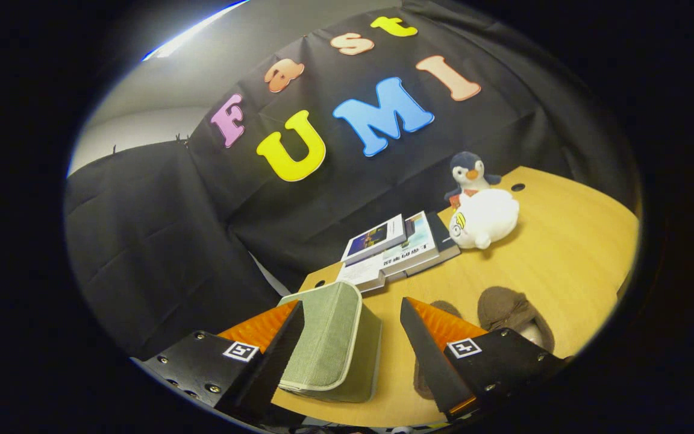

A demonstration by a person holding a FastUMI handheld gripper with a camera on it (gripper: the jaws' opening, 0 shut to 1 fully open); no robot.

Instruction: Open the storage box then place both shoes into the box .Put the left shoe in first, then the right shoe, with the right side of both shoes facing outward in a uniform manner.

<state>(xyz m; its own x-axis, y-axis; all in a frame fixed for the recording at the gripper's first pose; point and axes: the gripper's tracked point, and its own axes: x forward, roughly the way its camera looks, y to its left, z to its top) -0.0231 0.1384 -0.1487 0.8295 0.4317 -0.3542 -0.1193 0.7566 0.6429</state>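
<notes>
Gripper view, storage box (329,340) as landmark: green fabric box, lid down, standing on the wooden table (540,265) between my fingers, nearer the left one. I judge the box is placed close and square-on so its lid edge can be reached first, since opening comes before any shoe. Two brown shoes (512,313) lie just right of the box, partly behind the right finger; likely staged beside it for a short carry. Which is the left shoe I cannot tell. Beyond the box, a stack of books (395,250), then a white plush (484,218) and a penguin plush (468,173). Gripper (353,337) is spread wide, gripping nothing; left finger looks just beside the box wall, contact uncertain.
</notes>
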